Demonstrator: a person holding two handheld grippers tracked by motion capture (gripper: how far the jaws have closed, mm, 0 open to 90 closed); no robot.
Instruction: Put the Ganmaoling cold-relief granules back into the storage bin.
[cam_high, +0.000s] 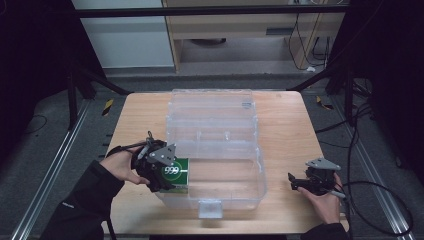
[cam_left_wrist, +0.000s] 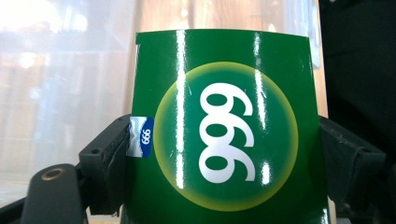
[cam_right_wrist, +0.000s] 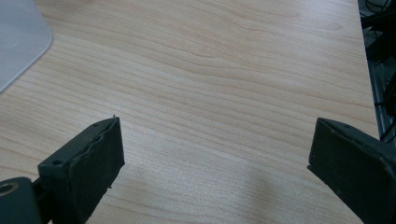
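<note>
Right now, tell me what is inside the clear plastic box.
At the left end of the clear plastic box, the left gripper clamps a green 999 carton. The gripper covers part of it. The rest looks bare.

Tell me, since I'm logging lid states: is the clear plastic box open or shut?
Open. The clear plastic box has its lid swung back, and the left claw holds a green carton at its near-left corner.
</note>
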